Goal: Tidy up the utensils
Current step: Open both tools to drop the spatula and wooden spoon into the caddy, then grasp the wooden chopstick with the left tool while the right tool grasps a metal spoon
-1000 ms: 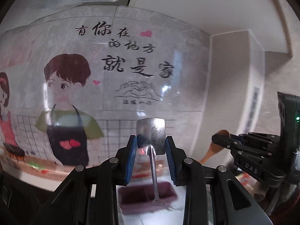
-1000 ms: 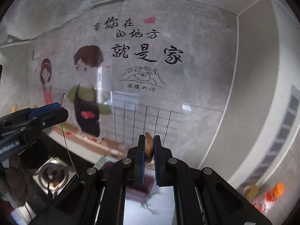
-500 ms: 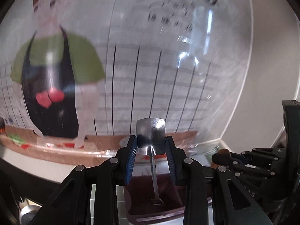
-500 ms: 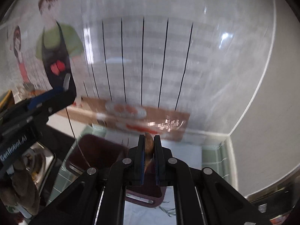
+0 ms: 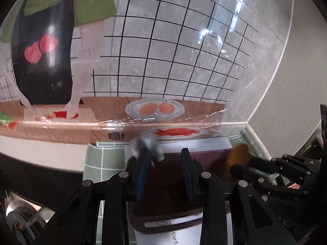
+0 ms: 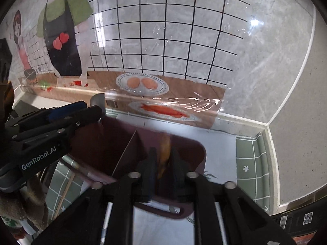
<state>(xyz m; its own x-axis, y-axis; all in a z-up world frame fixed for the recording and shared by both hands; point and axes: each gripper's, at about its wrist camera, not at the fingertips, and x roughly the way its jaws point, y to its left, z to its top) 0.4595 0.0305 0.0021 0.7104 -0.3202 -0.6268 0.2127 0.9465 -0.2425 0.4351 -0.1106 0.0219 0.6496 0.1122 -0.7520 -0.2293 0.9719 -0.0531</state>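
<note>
Above the maroon utensil holder (image 6: pixel 106 149) on the tabletop (image 6: pixel 251 163), both grippers pitch steeply downward toward its divided compartments. The left gripper (image 5: pixel 164 170) has jaws that have just been opening, released from the metal spatula (image 5: pixel 146 146), which is blurred at the left jaw tip over the holder. The right gripper (image 6: pixel 163 163) has jaws that have just been opening, with the blurred wooden spoon (image 6: pixel 164 151) loose between them over the right compartment.

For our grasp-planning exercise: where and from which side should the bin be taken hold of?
Grip the bin by the handle slot in its near wall, coming from above on the near side: the slot leaves a thin lip to pinch.
</note>
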